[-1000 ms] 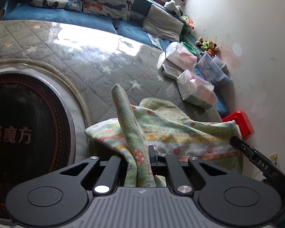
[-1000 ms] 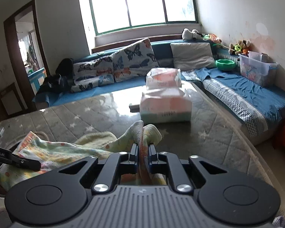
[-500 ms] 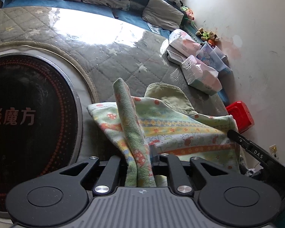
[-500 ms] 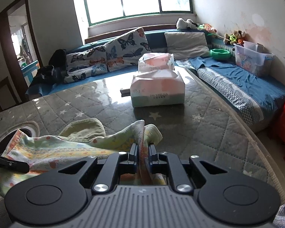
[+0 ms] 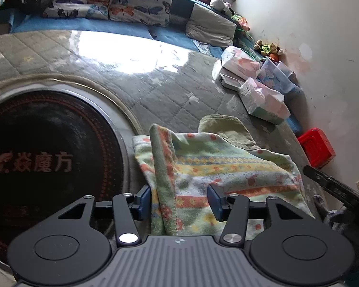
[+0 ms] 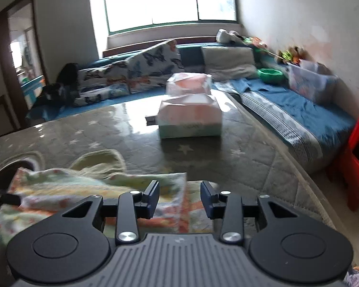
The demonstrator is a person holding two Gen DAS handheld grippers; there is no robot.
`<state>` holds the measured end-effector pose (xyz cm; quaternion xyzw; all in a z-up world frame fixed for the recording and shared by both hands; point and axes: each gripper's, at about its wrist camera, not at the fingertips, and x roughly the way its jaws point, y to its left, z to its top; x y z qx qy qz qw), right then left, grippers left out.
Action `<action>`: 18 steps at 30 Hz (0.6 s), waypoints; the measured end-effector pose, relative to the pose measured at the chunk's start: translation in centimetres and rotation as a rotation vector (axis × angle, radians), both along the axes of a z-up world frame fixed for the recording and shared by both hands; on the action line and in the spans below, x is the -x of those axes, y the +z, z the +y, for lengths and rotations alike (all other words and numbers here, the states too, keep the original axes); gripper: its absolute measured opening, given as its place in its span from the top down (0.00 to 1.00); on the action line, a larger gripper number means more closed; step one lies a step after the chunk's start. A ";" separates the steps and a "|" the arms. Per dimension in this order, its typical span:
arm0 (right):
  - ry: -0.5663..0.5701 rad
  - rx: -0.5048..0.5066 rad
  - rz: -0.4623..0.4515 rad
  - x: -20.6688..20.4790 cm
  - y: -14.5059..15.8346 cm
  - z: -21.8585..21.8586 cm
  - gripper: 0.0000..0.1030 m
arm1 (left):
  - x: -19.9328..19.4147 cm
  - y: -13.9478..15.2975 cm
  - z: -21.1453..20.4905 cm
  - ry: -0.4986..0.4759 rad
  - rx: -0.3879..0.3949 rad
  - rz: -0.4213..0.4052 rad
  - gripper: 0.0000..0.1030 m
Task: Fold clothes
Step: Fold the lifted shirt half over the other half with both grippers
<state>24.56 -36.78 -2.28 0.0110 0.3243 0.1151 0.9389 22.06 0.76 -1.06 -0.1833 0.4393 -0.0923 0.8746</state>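
A grey quilted mat [image 5: 155, 91] with star marks covers the table, and the patterned cloth [image 5: 215, 167] lies folded on it beside the dark round cooktop [image 5: 47, 155]. The left gripper [image 5: 179, 199] is released, a raised fold between its spread fingers. The right gripper [image 6: 180, 199] is released above the cloth's corner. Beyond the cloth sit tissue packs [image 6: 190, 119].

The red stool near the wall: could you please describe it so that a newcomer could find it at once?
Start at the big round table with the grey quilted cover, where the patterned cloth lies. Look past the table's right edge, down toward the white wall. The red stool stands there on the floor, the only bright red, boxy plastic thing, unlike the pale tissue packs up on the table.
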 end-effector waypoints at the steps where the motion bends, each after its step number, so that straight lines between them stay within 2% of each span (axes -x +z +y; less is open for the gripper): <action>1: 0.017 0.003 -0.005 0.4 0.2 0.2 0.55 | 0.1 0.1 0.0 0.001 -0.005 -0.006 0.47; 11: 0.135 0.056 0.012 4.5 -1.0 2.3 0.50 | 2.0 0.6 -0.6 -0.020 -0.076 -0.073 0.38; 15: 0.129 0.059 0.060 5.0 -2.5 2.0 0.50 | 1.8 0.0 -0.5 -0.011 -0.103 -0.065 0.38; 18: 0.144 0.068 0.060 5.5 -2.7 1.9 0.49 | 1.6 -0.4 -0.1 0.007 -0.129 -0.055 0.38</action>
